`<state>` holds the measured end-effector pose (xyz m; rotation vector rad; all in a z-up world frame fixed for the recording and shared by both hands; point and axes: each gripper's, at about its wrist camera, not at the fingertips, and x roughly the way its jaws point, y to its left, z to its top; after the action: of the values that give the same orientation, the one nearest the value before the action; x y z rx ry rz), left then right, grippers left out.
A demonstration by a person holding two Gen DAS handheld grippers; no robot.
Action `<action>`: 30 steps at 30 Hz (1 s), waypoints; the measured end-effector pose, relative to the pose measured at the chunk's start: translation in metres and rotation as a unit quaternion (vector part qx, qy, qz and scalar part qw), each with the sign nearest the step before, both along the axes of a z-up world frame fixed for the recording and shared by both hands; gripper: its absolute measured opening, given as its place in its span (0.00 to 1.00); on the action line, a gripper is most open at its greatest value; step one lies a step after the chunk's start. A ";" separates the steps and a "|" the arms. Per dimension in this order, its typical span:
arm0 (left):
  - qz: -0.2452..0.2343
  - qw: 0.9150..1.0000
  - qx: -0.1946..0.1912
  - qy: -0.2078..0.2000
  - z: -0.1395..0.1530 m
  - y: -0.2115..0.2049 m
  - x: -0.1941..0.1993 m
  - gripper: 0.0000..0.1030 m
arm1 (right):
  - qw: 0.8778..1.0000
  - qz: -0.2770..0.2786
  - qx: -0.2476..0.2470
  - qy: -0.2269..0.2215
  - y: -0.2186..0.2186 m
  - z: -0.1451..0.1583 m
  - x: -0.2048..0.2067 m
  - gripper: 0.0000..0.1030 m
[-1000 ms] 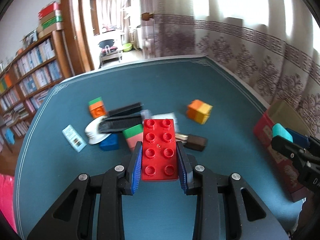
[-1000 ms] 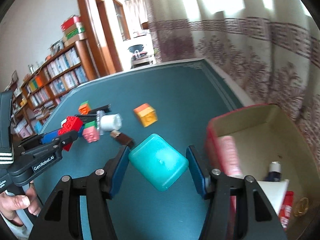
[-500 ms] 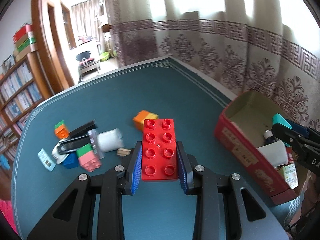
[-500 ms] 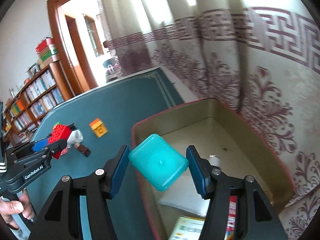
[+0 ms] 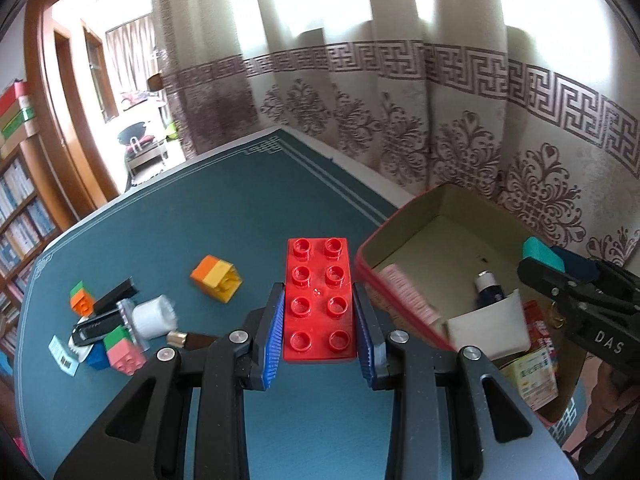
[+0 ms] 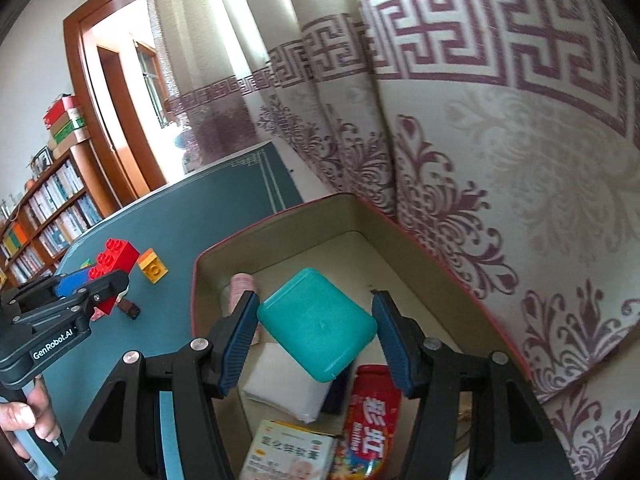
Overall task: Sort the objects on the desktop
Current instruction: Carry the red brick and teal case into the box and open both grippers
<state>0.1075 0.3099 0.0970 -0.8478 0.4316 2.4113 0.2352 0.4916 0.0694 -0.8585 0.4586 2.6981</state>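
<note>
My left gripper is shut on a red eight-stud brick, held above the blue table just left of the red-rimmed cardboard box. My right gripper is shut on a teal rounded case, tilted cornerwise between the pads and hanging over the inside of the box. In the left wrist view the right gripper shows at the right edge with the teal case. The right wrist view shows the left gripper with the red brick.
Loose pieces lie on the table's left: an orange-yellow brick, a white roll, a pink-green brick, an orange-green brick, black bars. The box holds a white pack, red packet, small bottle. A curtain hangs behind it.
Both grippers have swung right, away from the loose pile toward the box. The teal case went from above the table to above the box's inside; the red brick now hangs beside the box wall.
</note>
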 end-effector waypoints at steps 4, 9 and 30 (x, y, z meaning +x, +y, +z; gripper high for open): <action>-0.015 1.000 -0.002 0.003 0.002 0.015 0.002 0.33 | 1.000 -0.010 0.003 -0.003 0.007 -0.002 0.002 0.61; -0.033 0.999 -0.001 0.008 0.007 0.033 0.005 0.33 | 1.000 -0.015 0.003 -0.007 0.014 -0.004 0.000 0.61; -0.041 0.998 -0.022 0.048 0.013 0.061 0.013 0.76 | 0.999 -0.041 -0.003 -0.015 0.019 -0.004 0.003 0.71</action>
<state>0.1209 0.3709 0.1098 -0.7195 0.5473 2.3806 0.2380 0.5110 0.0658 -0.8621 0.4836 2.6069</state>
